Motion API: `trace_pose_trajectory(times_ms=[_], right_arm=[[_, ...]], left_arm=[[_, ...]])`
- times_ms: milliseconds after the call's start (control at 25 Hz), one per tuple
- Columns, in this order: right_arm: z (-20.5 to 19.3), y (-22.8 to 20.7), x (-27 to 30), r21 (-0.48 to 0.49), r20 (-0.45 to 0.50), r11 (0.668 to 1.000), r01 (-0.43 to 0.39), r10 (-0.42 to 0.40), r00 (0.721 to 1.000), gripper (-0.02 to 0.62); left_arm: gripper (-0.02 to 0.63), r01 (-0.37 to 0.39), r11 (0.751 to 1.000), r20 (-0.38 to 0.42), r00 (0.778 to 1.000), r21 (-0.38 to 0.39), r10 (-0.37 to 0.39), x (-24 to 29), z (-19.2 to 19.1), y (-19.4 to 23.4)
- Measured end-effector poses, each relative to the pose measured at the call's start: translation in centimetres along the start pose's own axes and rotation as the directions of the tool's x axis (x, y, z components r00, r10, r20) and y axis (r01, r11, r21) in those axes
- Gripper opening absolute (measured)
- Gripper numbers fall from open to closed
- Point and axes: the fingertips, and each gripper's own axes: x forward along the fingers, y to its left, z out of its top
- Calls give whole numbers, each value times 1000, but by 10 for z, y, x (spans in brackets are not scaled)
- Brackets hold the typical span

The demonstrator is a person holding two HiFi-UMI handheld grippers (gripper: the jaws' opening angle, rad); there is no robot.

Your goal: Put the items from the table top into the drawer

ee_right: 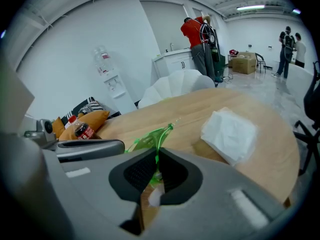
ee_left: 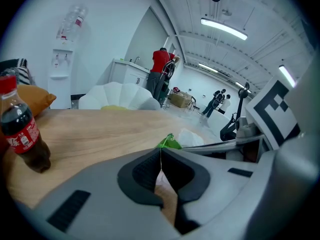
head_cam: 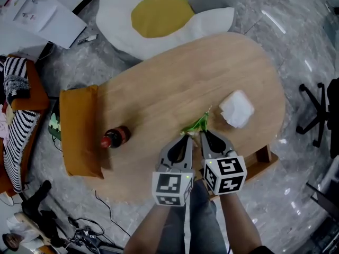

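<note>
A thin green plastic packet (head_cam: 197, 124) hangs just above the wooden table (head_cam: 175, 83) near its front edge. Both grippers pinch it. My left gripper (head_cam: 185, 135) is shut on the packet's left edge, and the green film (ee_left: 170, 143) sticks up past the closed left gripper (ee_left: 161, 156). My right gripper (head_cam: 203, 133) is shut on the same packet (ee_right: 147, 140), seen between the pads of the right gripper (ee_right: 156, 159). A cola bottle (head_cam: 115, 136) lies to the left. A white tissue pack (head_cam: 237, 108) lies to the right.
An orange cushion (head_cam: 79, 131) rests on the table's left end. A wooden drawer-like box (head_cam: 260, 162) juts out under the front right edge. A white and yellow egg-shaped seat (head_cam: 161, 15) stands beyond the table, an office chair (head_cam: 318, 115) to the right. People stand far off.
</note>
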Motion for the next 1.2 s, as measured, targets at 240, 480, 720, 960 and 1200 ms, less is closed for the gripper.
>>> trace_pose_trajectory(times_ms=[240, 480, 720, 960, 1200], right_arm=[[-13, 4, -9, 17, 10, 1000, 4, -5, 1000, 12], [-24, 4, -25, 45, 21, 997, 58, -59, 998, 12], [-37, -3, -48, 94, 38, 988, 126, -130, 991, 12], [-39, -8, -70, 133, 55, 974, 184, -193, 980, 12], [-45, -13, -92, 169, 57, 959, 228, -241, 969, 12]], left_arm=[[11, 28, 1000, -28, 999, 6, -27, -10, -16, -3], [11, 87, 995, -47, 995, 48, -85, -20, -22, -14], [11, 149, 986, -71, 987, 80, -143, -24, -28, -30], [11, 231, 966, -97, 971, 115, -220, -31, -29, -54], [11, 282, 951, -122, 956, 123, -268, -38, -28, -73]])
